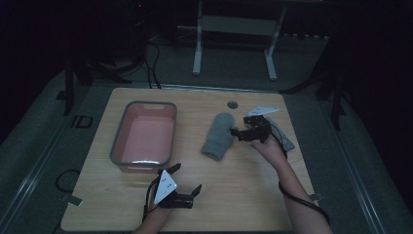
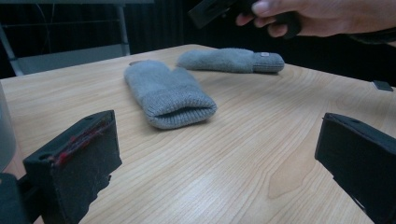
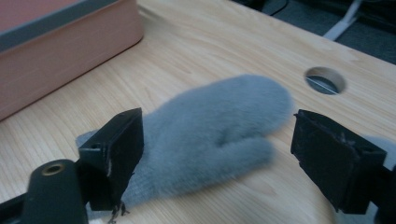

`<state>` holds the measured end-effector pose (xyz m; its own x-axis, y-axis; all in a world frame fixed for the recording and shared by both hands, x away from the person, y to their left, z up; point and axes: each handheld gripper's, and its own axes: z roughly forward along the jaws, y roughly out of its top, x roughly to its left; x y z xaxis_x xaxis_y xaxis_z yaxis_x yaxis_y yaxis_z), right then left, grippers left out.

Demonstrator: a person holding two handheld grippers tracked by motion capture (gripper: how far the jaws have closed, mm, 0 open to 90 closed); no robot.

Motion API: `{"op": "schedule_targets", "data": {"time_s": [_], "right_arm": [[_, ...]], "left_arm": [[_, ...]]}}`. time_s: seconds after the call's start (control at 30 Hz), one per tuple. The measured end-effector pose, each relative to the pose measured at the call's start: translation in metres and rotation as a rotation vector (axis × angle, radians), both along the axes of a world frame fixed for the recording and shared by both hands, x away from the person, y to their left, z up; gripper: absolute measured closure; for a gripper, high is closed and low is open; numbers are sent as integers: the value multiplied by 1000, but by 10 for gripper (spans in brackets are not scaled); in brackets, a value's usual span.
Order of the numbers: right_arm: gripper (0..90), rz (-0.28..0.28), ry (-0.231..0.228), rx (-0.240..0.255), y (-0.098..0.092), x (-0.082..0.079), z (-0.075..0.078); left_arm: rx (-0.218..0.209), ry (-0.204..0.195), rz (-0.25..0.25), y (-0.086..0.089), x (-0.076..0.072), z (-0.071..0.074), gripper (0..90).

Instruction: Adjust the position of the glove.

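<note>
The right gripper (image 1: 242, 131) hovers wide open beside the grey mitten (image 1: 219, 135). The left gripper (image 1: 187, 180) rests open, holding nothing, near the pink tub (image 1: 117, 141).

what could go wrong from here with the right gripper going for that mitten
1. The right gripper stands open beside the near grey mitten, at its thumb side; closing there may pinch only the thumb, and the mitten could dangle or slip.
2. The second mitten lies close behind that hand; a sweep could drag it along.
3. The pink bin sits to the left; a limp mitten may catch its rim if carried there low.
</note>
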<state>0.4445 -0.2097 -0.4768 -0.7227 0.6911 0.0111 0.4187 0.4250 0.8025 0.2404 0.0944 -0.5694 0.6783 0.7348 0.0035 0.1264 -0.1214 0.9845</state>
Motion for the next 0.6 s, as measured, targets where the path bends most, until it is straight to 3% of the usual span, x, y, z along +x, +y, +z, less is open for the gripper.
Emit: {"op": "schedule_targets", "data": {"time_s": [0.1,0.33,0.47,0.5,0.6], "right_arm": [[177,39,10,-57,14,4,-8],[237,107,38,-102,38,11,-32],[297,98,36,-110,44,15,-41],[358,91,37,-109,45,18,-45],[380,59,40,-113,48,24,-51]], "left_arm": [[-3,2,-4,0,0,0,2],[-11,7,-8,1,0,0,2],[-8,5,-8,0,0,0,2],[-7,4,-9,0,0,0,2],[-10,6,-9,0,0,0,2]]}}
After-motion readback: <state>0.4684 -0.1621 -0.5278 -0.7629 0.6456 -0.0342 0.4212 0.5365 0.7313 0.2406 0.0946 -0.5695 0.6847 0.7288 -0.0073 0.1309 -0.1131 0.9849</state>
